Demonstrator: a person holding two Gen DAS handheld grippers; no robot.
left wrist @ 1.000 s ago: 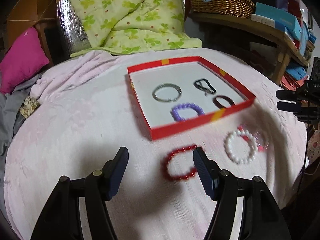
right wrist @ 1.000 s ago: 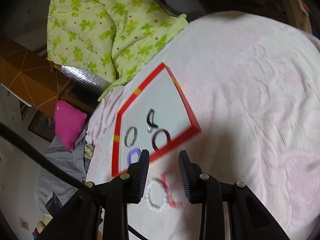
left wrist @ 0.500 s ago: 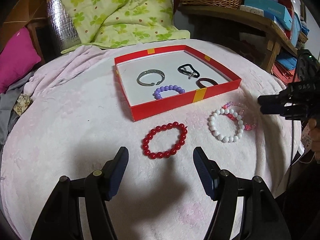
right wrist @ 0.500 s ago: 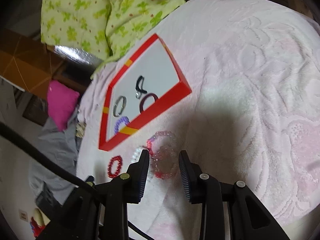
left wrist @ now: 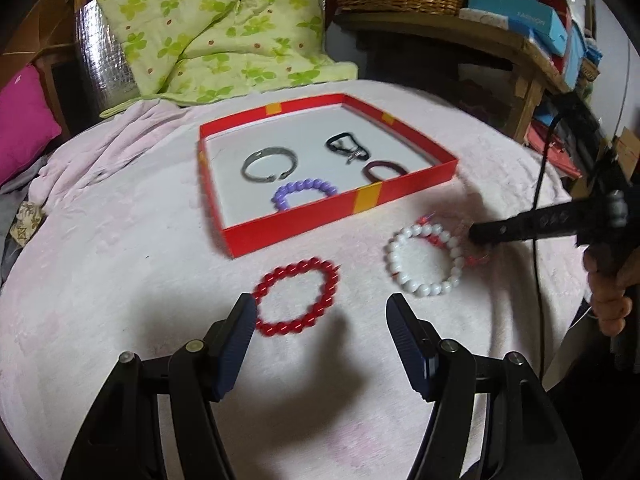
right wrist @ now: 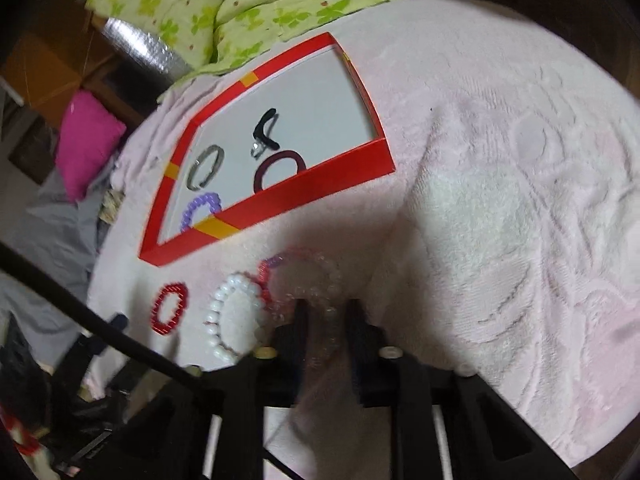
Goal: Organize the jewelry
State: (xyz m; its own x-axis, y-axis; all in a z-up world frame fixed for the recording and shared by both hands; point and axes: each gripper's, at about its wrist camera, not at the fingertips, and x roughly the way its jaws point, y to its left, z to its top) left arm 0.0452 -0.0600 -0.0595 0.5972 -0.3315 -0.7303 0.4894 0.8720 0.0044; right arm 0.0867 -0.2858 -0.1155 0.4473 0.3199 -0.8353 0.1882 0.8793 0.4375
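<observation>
Since a second ago my right gripper (right wrist: pixel 326 314) has come down over the pink bracelet (right wrist: pixel 316 276) and its jaws have just been closing, now pinching its near edge. Nearest my wide-open, empty left gripper (left wrist: pixel 320 320) lies the red bracelet (left wrist: pixel 296 298), then the white one (left wrist: pixel 426 260), touching the pink. Beyond sits the red tray (left wrist: pixel 280 232), four pieces inside.

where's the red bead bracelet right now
In the left wrist view the red bead bracelet lies on the pink blanket, just outside the red tray, left of the white bead bracelet.
</observation>
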